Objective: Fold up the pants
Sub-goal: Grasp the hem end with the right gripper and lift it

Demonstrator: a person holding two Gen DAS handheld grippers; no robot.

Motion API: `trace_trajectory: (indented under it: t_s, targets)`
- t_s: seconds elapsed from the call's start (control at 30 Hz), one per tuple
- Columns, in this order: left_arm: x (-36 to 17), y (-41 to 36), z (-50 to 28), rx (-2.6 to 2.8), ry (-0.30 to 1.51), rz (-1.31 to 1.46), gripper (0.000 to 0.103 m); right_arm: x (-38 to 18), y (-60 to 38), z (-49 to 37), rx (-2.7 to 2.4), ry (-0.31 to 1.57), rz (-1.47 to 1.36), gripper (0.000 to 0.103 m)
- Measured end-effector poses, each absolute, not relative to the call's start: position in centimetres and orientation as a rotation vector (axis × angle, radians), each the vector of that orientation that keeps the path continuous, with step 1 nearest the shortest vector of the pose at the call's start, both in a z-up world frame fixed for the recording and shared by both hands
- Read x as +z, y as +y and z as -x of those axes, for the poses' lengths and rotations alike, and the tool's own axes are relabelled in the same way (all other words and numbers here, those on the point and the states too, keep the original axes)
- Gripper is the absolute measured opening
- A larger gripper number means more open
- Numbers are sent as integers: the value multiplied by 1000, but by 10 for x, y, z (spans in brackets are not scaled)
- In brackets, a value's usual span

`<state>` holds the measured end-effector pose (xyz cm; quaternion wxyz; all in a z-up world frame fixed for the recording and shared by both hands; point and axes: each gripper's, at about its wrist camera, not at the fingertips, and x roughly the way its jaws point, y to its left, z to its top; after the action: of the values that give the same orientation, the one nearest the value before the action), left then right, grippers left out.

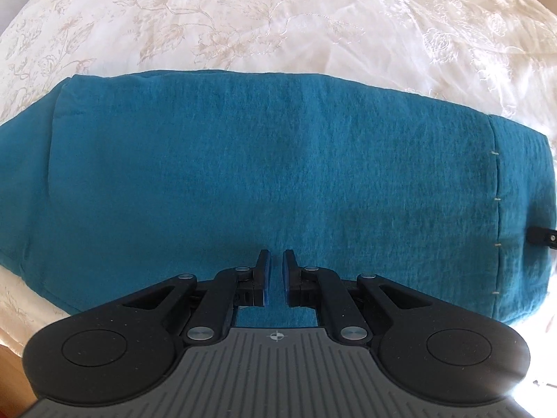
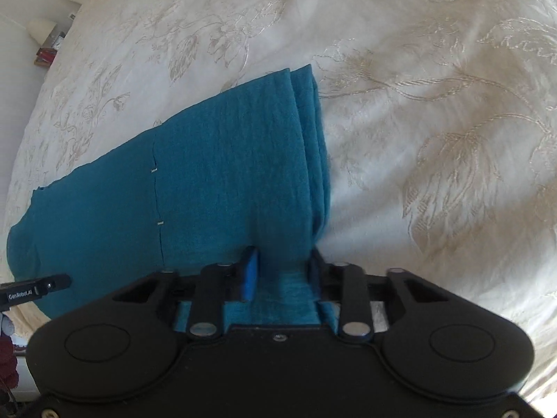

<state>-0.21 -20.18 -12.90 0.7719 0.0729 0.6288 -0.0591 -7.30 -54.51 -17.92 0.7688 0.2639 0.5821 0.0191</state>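
The teal pants [image 1: 264, 160] lie folded in a long band across a cream embroidered bedspread [image 1: 278, 17]. My left gripper [image 1: 276, 271] hovers over the near edge of the band, its jaws nearly closed with a thin gap and nothing between them. In the right wrist view the pants [image 2: 216, 160] run off to the left, with a stitched hem line. My right gripper [image 2: 283, 271] is shut on the layered right end of the pants, fabric bunched between its fingers. A tip of the right gripper shows at the left view's right edge [image 1: 543, 235].
The bedspread [image 2: 435, 122] spreads wide to the right and beyond the pants. A bedside table with a lamp [image 2: 45, 31] stands at the far left of the right wrist view. The left gripper's finger [image 2: 38, 287] shows at that view's left edge.
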Motion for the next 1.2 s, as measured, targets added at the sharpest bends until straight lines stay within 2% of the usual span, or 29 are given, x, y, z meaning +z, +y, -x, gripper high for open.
trace_trajectory:
  t_s: [0.13, 0.33, 0.43, 0.67, 0.8, 0.87, 0.9, 1.2]
  targets:
    - [-135, -218, -19, -115, 1330, -172, 8, -157, -549, 77, 76, 1228, -600, 18]
    - [-147, -226, -62, -48, 1280, -144, 8, -114, -553, 88, 113, 1147, -600, 18]
    - [-158, -230, -79, -22, 1264, -152, 8, -101, -551, 89, 114, 1127, -600, 14]
    - [-175, -248, -91, -12, 1258, -261, 5, -98, -545, 82, 95, 1136, -555, 15]
    - [-168, -244, -79, -39, 1239, -267, 5, -110, -544, 82, 60, 1174, -472, 26]
    - [-163, -239, -73, -51, 1238, -245, 6, -119, -548, 81, 36, 1194, -468, 60]
    - [-162, -237, -71, -52, 1239, -236, 6, -123, -550, 82, 30, 1196, -476, 67]
    - [-153, -219, -59, -12, 1266, -188, 6, -173, -558, 72, 65, 1234, -516, 70]
